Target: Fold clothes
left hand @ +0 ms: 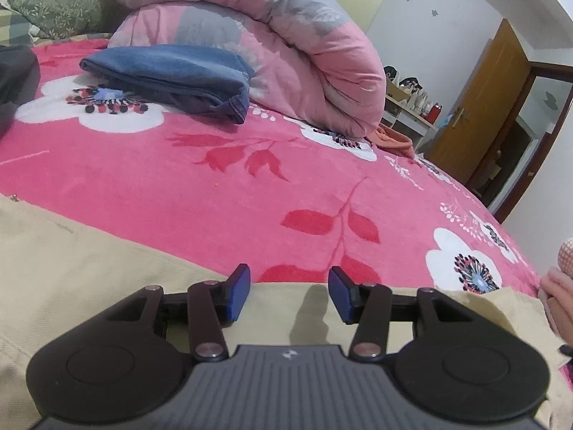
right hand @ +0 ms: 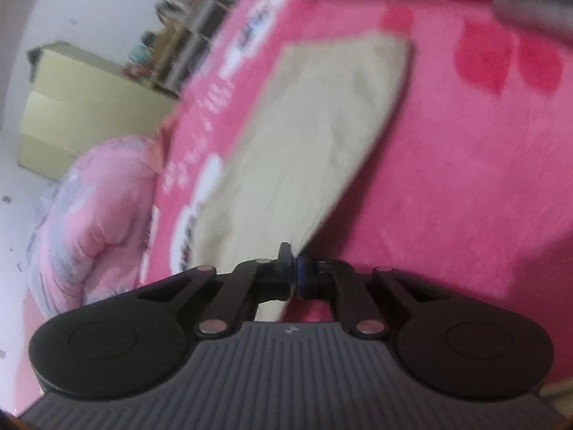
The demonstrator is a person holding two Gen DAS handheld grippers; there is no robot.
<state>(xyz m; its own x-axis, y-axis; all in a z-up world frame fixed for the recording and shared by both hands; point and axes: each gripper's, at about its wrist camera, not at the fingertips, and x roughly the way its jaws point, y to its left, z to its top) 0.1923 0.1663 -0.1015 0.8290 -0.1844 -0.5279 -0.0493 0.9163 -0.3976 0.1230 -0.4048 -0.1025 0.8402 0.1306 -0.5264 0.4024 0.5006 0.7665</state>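
Note:
A beige garment (left hand: 71, 268) lies spread on the pink flowered bed cover (left hand: 215, 186). My left gripper (left hand: 289, 292) hovers over its far edge, open, with nothing between its blue pads (left hand: 238, 295). In the blurred, tilted right wrist view the same beige garment (right hand: 304, 136) stretches away from my right gripper (right hand: 295, 274), which is shut on its near edge. Folded blue jeans (left hand: 172, 79) rest farther back on the bed.
A rolled pink and grey quilt (left hand: 272, 36) lies behind the jeans. A dark garment (left hand: 14, 82) sits at the far left. A person's pink sleeve (left hand: 558, 294) shows at the right edge. A wooden door (left hand: 480, 107) and cluttered shelf (left hand: 412, 104) stand beyond the bed.

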